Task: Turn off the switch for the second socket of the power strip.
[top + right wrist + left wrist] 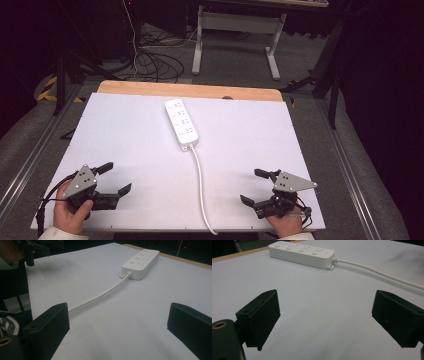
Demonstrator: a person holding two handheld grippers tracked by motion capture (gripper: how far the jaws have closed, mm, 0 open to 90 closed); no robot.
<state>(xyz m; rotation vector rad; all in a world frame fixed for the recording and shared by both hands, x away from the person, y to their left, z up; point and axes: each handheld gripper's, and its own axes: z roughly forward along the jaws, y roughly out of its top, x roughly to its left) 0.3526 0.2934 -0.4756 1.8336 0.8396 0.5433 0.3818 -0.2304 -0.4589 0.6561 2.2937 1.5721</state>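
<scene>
While two hand-held grippers (114, 178) (254, 186) gape: one power strip (181, 124).

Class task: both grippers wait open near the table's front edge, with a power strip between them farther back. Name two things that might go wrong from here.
1. The white cable runs off the table's front edge between the left gripper and the right gripper; either might snag it and drag the power strip.
2. The strip looks smooth and wide, so open jaws may slip off it.

- Left hand (70, 207) grips the left gripper (116, 178) low at the near-left corner — jaws spread wide.
- Right hand (286, 223) holds the right gripper (254, 186) at near right — jaws likewise parted, nothing between them.
</scene>
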